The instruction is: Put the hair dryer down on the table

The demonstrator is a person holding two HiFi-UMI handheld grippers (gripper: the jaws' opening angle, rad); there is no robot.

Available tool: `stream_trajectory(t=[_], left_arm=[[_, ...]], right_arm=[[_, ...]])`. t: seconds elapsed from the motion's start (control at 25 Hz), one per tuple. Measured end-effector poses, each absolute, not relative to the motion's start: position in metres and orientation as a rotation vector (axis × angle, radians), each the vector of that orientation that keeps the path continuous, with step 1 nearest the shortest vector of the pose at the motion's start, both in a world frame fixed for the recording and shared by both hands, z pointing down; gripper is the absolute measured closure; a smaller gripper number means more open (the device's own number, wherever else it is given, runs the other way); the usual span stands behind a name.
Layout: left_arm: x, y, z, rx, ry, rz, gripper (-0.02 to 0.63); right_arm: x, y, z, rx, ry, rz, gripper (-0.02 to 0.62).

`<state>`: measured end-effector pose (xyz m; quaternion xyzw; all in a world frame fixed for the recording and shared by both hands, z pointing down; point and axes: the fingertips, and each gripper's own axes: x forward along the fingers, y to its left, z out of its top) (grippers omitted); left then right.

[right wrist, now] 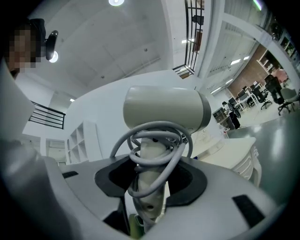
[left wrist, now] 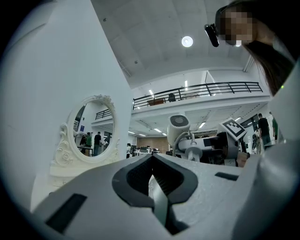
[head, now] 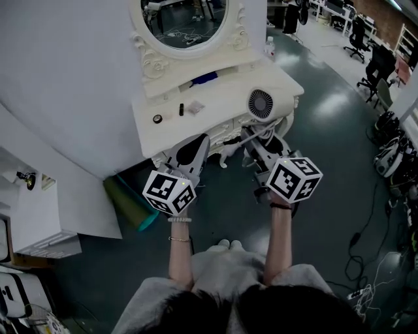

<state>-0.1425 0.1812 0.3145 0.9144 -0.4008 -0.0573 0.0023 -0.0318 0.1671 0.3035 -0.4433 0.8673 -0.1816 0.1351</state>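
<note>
- The hair dryer [head: 260,104] is held at the tip of the right tongs [head: 253,140], over the near right corner of the dressing table [head: 222,101]. Whether it touches the top cannot be told.
- Its handle [right wrist: 149,187], wrapped in loops of grey cord [right wrist: 159,140], is pinched between the right jaws.
- The task is judged unfinished: the dryer has been brought to the table, but the grip is on. It remains to be lowered, laid down and released.
- The handle's long axis runs about level, straight out from the right jaws and away from the person. The barrel is set across it, roughly upright, with the grille end turned up.
- The left tongs [head: 198,145] are pressed together on nothing, just beside the right tongs and aimed at the table's front edge.
- A mirror [head: 186,19] is seen beyond both tongs.
</note>
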Motion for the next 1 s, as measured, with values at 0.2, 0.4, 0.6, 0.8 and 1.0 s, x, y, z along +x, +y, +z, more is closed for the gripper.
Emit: stream_trajectory(t=[0.2, 0.4, 0.6, 0.8, 1.0], left_arm=[[-0.139, 0.175, 0.327, 2.835, -1.267, -0.152, 0.601], [-0.139, 0.157, 0.339, 2.82, -1.263, -0.131, 0.601], [-0.145, 0.121, 0.343, 2.808, -1.261, -0.156, 0.601], [-0.142, 0.083, 0.344, 2.812, -1.23, -0.171, 0.601], [-0.142, 0.048, 0.343, 2.813, -1.205, -0.184, 0.601]], right_arm=[[-0.032, 0.159, 0.313, -1.295, 2.546, -0.53, 0.408], [-0.035, 0.14, 0.325, -1.303, 2.56, -0.563, 0.408], [-0.037, 0.108, 0.33, -1.314, 2.568, -0.57, 0.408], [-0.035, 0.071, 0.334, -1.345, 2.575, -0.573, 0.408], [-0.035, 0.037, 0.337, -1.372, 2.574, -0.596, 0.408]])
